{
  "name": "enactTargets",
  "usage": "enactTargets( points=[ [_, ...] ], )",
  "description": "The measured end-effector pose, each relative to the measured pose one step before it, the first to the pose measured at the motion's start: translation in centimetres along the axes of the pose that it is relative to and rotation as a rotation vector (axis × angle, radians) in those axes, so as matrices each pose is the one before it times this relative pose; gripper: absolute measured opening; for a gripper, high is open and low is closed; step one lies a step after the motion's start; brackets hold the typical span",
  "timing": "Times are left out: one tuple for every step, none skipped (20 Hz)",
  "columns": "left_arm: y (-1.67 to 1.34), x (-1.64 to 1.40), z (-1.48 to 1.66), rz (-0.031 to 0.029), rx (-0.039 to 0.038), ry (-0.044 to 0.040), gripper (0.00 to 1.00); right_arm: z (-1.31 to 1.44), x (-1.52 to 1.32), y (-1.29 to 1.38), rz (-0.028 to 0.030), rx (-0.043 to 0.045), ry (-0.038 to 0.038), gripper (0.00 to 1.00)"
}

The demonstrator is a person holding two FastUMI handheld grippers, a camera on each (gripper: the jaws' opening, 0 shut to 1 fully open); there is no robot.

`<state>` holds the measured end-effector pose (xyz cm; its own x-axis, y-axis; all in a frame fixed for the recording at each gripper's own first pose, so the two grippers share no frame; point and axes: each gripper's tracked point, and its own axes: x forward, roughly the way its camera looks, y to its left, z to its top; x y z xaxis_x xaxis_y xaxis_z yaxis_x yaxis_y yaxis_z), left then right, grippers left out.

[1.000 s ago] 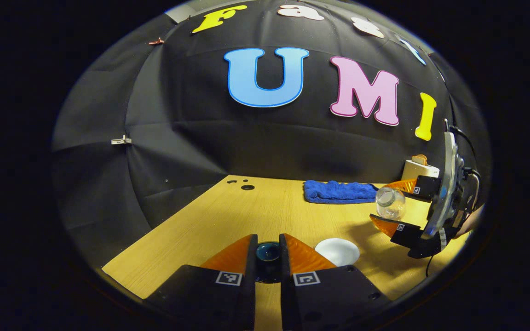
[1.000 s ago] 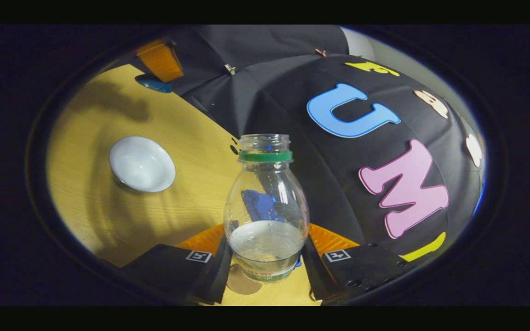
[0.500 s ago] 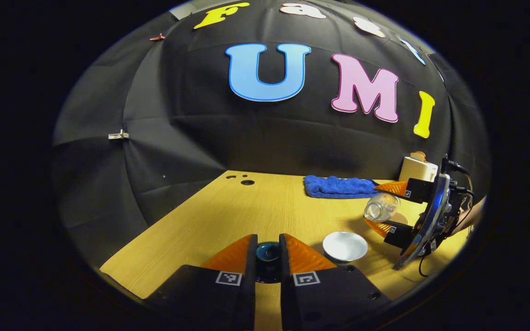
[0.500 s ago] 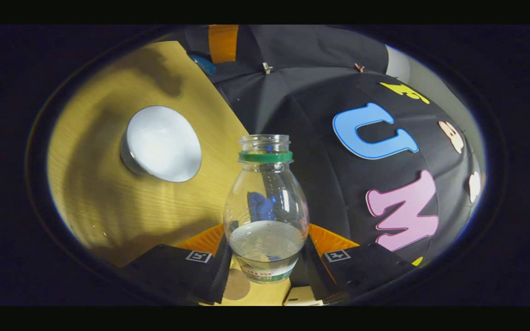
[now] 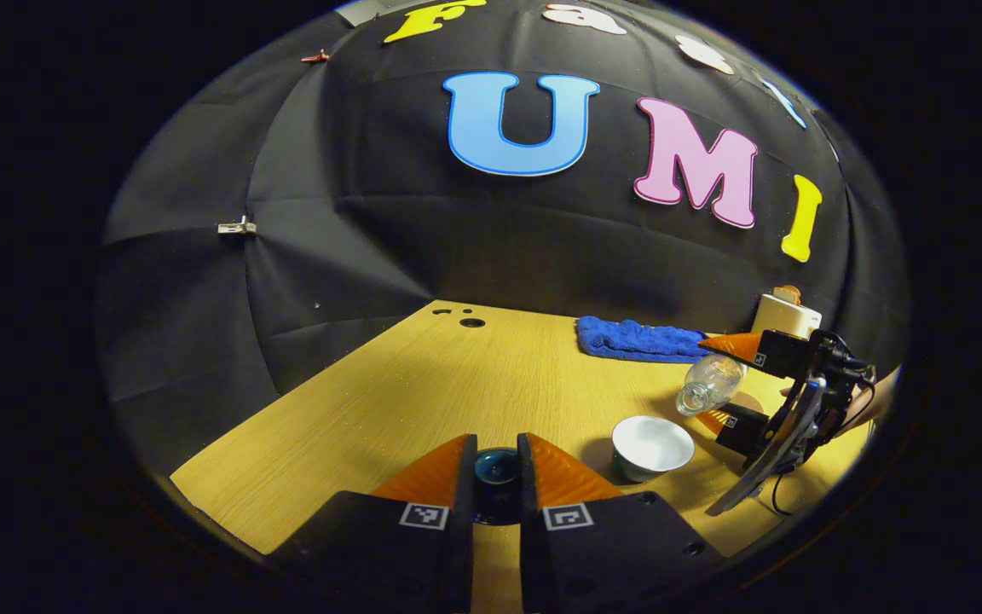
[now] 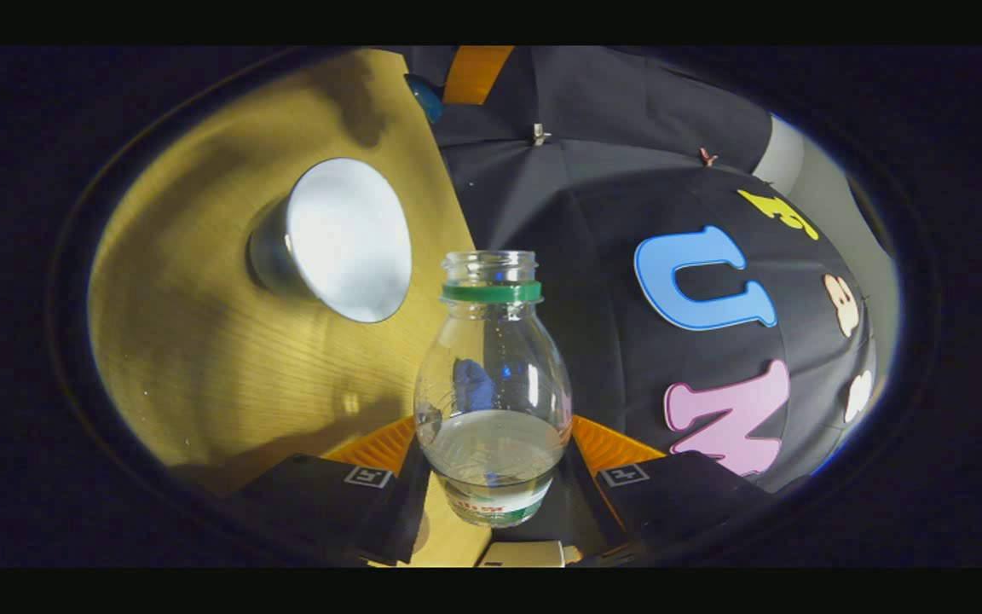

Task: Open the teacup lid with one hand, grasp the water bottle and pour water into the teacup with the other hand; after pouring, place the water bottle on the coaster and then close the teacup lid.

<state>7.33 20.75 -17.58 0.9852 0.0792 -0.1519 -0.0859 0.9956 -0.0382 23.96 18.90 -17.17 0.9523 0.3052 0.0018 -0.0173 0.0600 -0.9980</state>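
Left gripper [image 5: 496,477] low over the wooden table [image 5: 423,384], fingers drawn narrow and pressed on the dark blue teacup lid [image 5: 496,467] held between their tips. Open teacup [image 5: 652,445], white inside, standing on the table at about 3 o'clock from that lid, near but apart from it. Right gripper [image 5: 725,384] at 2 o'clock beyond the teacup, closed on the clear water bottle [image 5: 710,383], bottle tipped with its mouth slanting down toward the cup, not touching the rim. Blue towel [image 5: 638,339] lying at the far table edge, a white toaster [image 5: 785,315] at 3 o'clock of it.

In the right gripper view, right gripper [image 6: 491,477] clamped around the bottle's lower body [image 6: 492,401], some water pooled inside, cap off, green ring at the neck. Teacup [image 6: 339,239] at 10 o'clock from the bottle mouth, well clear. Coaster: cannot tell where.
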Motion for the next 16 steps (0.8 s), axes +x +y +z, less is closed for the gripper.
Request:
enactTargets(
  points=[
    [0.082, 0.063, -0.088, 0.00259, -0.00266, 0.00489, 0.26, 0.120, 0.181, 0.301, 0.00878, -0.01086, -0.00592, 0.72],
    [0.054, 0.081, -0.260, 0.00297, -0.00043, 0.00474, 0.26, 0.077, 0.060, -0.108, -0.00026, -0.01473, -0.01054, 0.73],
    [0.116, 0.057, -0.040, 0.00448, 0.00186, 0.00068, 0.26, 0.172, -0.028, -0.157, -0.00094, -0.01710, -0.01242, 0.72],
    [0.224, -0.043, -0.019, 0.00272, 0.00138, -0.00365, 0.26, 0.161, 0.081, -0.036, -0.00142, -0.01313, -0.00920, 0.72],
    [0.055, 0.094, 0.093, 0.00209, -0.00130, -0.00059, 0.26, 0.073, 0.078, 0.105, 0.00329, -0.00787, -0.00611, 0.72],
    [0.122, 0.089, -0.147, 0.00340, -0.00161, 0.00165, 0.26, 0.004, 0.014, 0.157, 0.00161, -0.00581, -0.00277, 0.72],
    [0.141, 0.058, -0.042, 0.00725, 0.00886, 0.00525, 0.26, 0.044, 0.103, 0.059, 0.00160, -0.00633, -0.00376, 0.72],
    [0.118, -0.084, -0.118, 0.00582, 0.01565, 0.00068, 0.22, 0.023, 0.052, 0.037, 0.00048, -0.00543, -0.00347, 0.72],
    [-0.043, -0.109, 0.141, -0.00031, 0.01059, -0.00212, 0.23, 0.186, 0.021, -0.008, -0.00135, -0.00537, -0.00293, 0.72],
    [-0.113, -0.002, -0.115, -0.00373, 0.00468, -0.00051, 0.26, 0.081, -0.016, -0.008, -0.00045, -0.00523, -0.00375, 0.72],
    [-0.108, -0.230, 0.038, -0.00468, 0.00144, 0.00118, 0.26, 0.203, 0.168, 0.024, -0.00085, -0.00773, -0.00547, 0.72],
    [-0.120, -0.077, -0.137, -0.00382, 0.00086, 0.00186, 0.26, 0.112, 0.076, -0.015, 0.00002, -0.01057, -0.00659, 0.72],
    [-0.151, -0.015, -0.062, -0.00305, -0.00097, 0.00137, 0.26, 0.238, 0.069, 0.080, 0.00080, -0.01211, -0.00435, 0.72],
    [-0.146, -0.074, -0.037, -0.00328, -0.00227, 0.00117, 0.26, -0.086, 0.032, 0.099, 0.00296, -0.01017, -0.00453, 0.72],
    [-0.072, -0.064, -0.014, -0.00104, -0.00192, 0.00005, 0.26, 0.035, 0.212, 0.128, 0.00310, -0.00943, -0.00387, 0.68],
    [-0.100, -0.019, -0.141, -0.00067, 0.00604, 0.00115, 0.26, -0.007, 0.194, 0.115, 0.00245, -0.01193, -0.00651, 0.72]
  ],
)
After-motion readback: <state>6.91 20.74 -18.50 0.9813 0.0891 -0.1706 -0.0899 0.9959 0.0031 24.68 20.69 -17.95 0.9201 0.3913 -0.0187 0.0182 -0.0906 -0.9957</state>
